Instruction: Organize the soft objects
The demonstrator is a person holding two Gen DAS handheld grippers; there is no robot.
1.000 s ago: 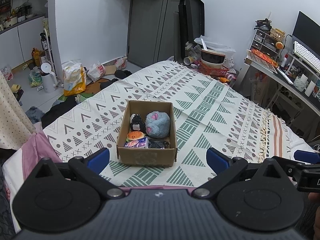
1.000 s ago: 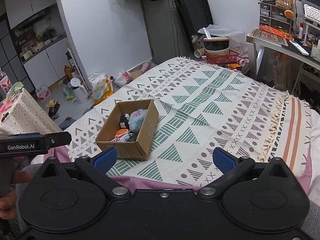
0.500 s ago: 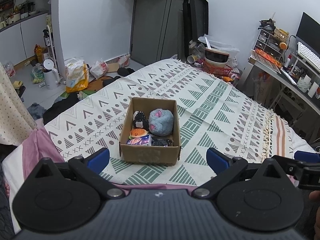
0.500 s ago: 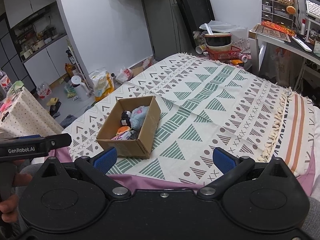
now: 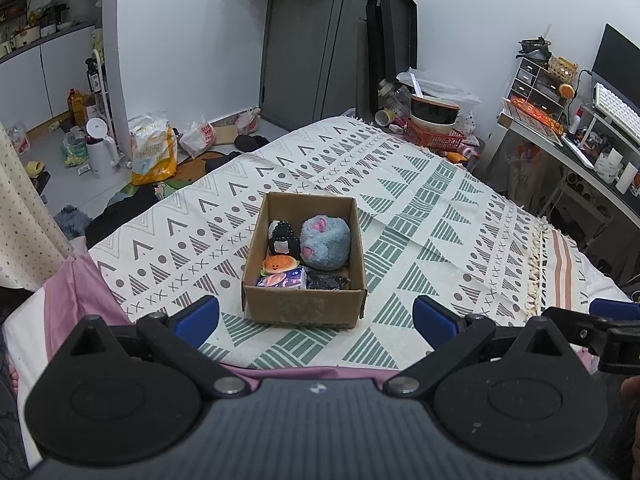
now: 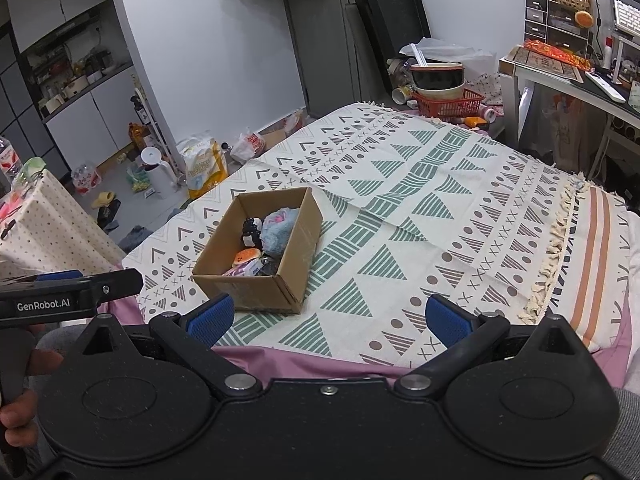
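A cardboard box [image 5: 305, 307] [image 6: 248, 292] sits on the patterned bedspread near its front edge. Inside lie a blue plush ball [image 5: 326, 242] [image 6: 279, 229], a black-and-white plush [image 5: 282, 238] [image 6: 252, 231], an orange burger toy [image 5: 279, 265] [image 6: 246, 257], a purple packet [image 5: 282, 280] and a dark soft item [image 5: 326, 280]. My left gripper [image 5: 316, 320] is open just short of the box, nothing between its blue pads. My right gripper [image 6: 328, 318] is open too, with the box ahead of its left finger.
The bedspread [image 5: 440, 216] stretches away to the right and back. A red basket with stacked bowls [image 5: 434, 128] stands beyond the bed's far edge. A cluttered desk [image 5: 580, 148] is at right. Bags and a white kettle [image 5: 100, 152] litter the floor at left.
Both grippers have drawn back and lifted a little, so the box appears slightly farther away. The box and its contents have not moved, and both grippers stay open.
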